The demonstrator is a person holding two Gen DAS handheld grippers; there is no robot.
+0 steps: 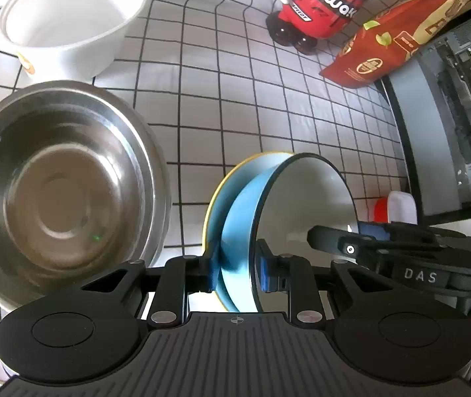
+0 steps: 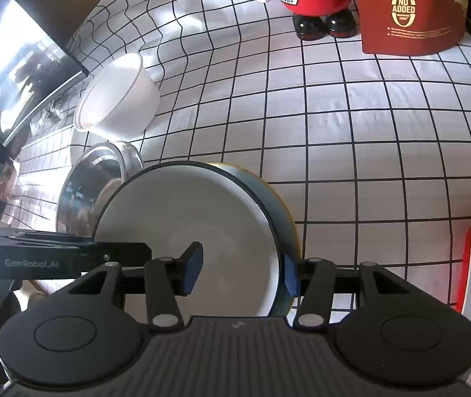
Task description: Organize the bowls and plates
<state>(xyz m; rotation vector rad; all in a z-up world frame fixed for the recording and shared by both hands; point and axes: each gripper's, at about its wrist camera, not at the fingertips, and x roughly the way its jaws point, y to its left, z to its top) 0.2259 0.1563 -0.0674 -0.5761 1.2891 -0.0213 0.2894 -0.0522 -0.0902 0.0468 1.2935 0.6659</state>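
We are in the middle of a stacking step: a blue bowl (image 1: 245, 218) with a white inside and dark rim is held tipped on its side over the checked cloth (image 1: 235, 99), lower centre in both views. The left gripper (image 1: 237, 269) is closed to a narrow gap across the bowl's wall, one pad on the blue outside and one on the white inside. The right gripper (image 2: 240, 269) stands much wider, its left finger reaching into the white hollow and its right finger at the blue outer wall; we cannot tell whether it is pressing or only bracketing the rim. A yellow-edged rim (image 1: 217, 192) shows just behind the bowl, perhaps a plate or a second bowl nested against it; we cannot tell which. A steel bowl (image 1: 60, 185) lies at middle left of the left view and a white bowl (image 1: 70, 23) at upper left. We judge that the next move calls for turning the blue bowl upright and lowering it squarely into or beside the steel bowl, with both grips steady so the smooth wall does not slip.
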